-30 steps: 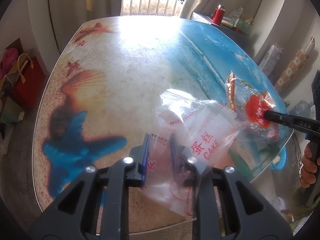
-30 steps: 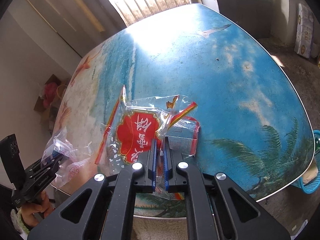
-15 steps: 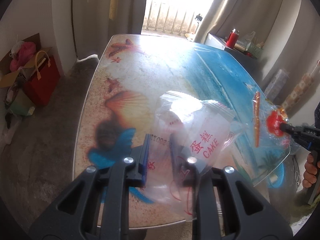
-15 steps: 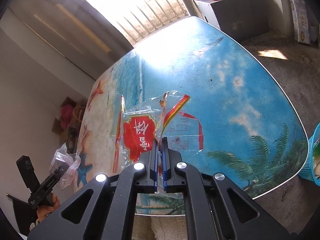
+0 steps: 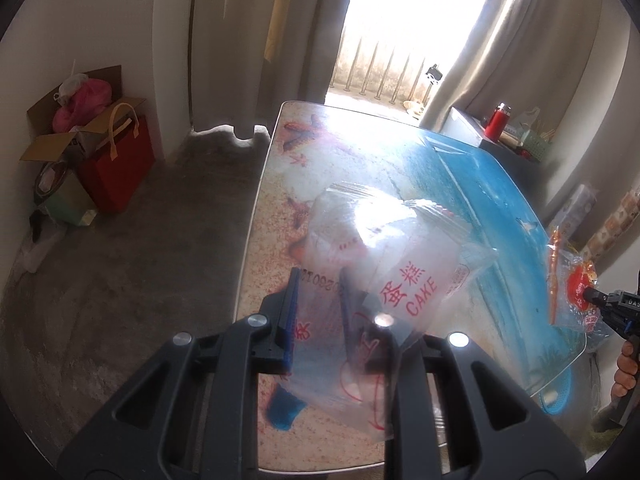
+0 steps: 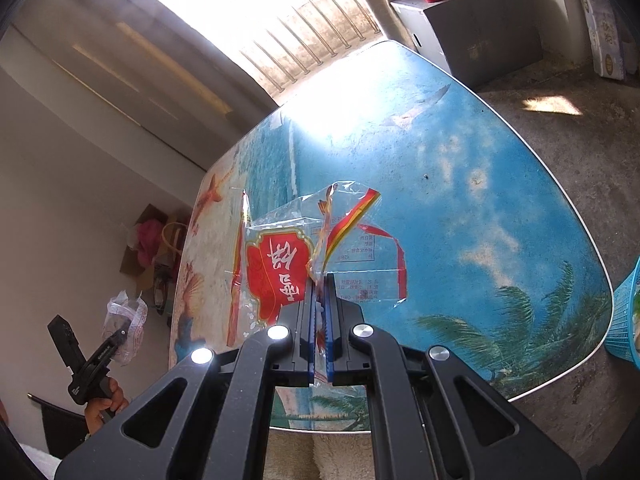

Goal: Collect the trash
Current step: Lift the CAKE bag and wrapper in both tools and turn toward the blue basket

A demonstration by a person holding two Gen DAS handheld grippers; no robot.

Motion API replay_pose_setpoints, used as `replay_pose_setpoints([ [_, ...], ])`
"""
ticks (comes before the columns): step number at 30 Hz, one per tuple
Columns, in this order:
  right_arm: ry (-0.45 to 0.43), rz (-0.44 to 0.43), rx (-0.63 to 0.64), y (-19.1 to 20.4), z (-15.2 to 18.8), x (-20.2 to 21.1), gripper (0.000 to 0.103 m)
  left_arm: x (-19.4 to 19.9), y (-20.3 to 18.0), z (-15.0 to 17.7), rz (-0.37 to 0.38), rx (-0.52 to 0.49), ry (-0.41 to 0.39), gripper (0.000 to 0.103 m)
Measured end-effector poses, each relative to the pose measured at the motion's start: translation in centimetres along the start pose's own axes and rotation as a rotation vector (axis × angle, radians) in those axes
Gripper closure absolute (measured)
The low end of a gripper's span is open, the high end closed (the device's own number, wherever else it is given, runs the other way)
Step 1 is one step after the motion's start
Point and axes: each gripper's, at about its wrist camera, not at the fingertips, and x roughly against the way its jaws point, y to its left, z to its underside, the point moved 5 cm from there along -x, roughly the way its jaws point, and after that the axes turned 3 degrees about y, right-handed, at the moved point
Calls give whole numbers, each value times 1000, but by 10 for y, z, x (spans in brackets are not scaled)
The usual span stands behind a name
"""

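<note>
My left gripper (image 5: pixel 320 284) is shut on a clear plastic cake bag (image 5: pixel 384 264) with red "CAKE" print and holds it in the air above the beach-print table (image 5: pixel 400 168). My right gripper (image 6: pixel 319 286) is shut on a clear wrapper with a red label (image 6: pixel 276 272) and holds it above the table (image 6: pixel 460 208). The right gripper and its wrapper (image 5: pixel 580 296) show at the far right of the left wrist view. The left gripper with the cake bag (image 6: pixel 124 324) shows at the lower left of the right wrist view.
A blue basket (image 6: pixel 626 320) stands on the floor by the table's near right corner, also in the left wrist view (image 5: pixel 556 396). A red bag (image 5: pixel 116 168) and cardboard boxes sit by the left wall. A grey cabinet (image 6: pixel 472 20) with a red bottle stands beyond the table.
Both grippers have risen and pulled back from the table, each still holding its wrapper. The table now looks smaller and farther below.
</note>
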Motion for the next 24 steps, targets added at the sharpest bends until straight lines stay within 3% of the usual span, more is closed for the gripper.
replay_pose_setpoints([
  [13, 52, -55, -81, -23, -7, -25, 99, -27, 8, -17, 30, 56, 12, 86],
  [24, 17, -76, -113, -32, 7, -4, 99, -10, -10, -12, 44, 25, -7, 86],
])
